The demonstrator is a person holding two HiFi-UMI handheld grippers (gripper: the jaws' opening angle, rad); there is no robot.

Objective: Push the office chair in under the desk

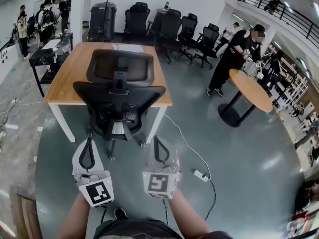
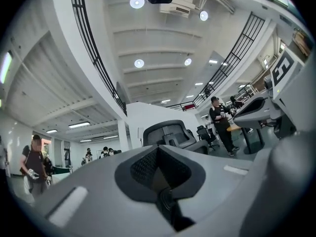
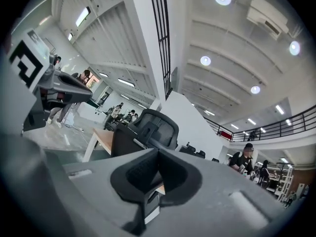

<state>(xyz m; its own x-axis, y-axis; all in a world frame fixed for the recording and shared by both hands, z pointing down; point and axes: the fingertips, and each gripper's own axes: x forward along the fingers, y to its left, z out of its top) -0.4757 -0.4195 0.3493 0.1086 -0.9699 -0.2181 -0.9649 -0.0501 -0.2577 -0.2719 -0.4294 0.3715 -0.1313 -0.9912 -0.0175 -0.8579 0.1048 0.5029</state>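
Forearms (image 1: 75,218) reach up from the bottom of the head view, each carrying a gripper over the grey floor (image 1: 239,183). On the left gripper (image 1: 89,139) the jaws are pressed together with nothing between them. The right gripper (image 1: 155,139) likewise has its jaws closed and empty. Both point toward the office chair (image 1: 119,94), near it but not touching.

That chair stands with its back to the person at the near edge of the wooden counter (image 1: 67,81). Its wheeled base sits between the counter's two white near legs. To the right, a white cable with a power strip (image 1: 201,174) lies on the floor. Farther right, a person (image 1: 233,59) stands at a round table (image 1: 254,91). More black chairs (image 1: 172,26) line the far wall.
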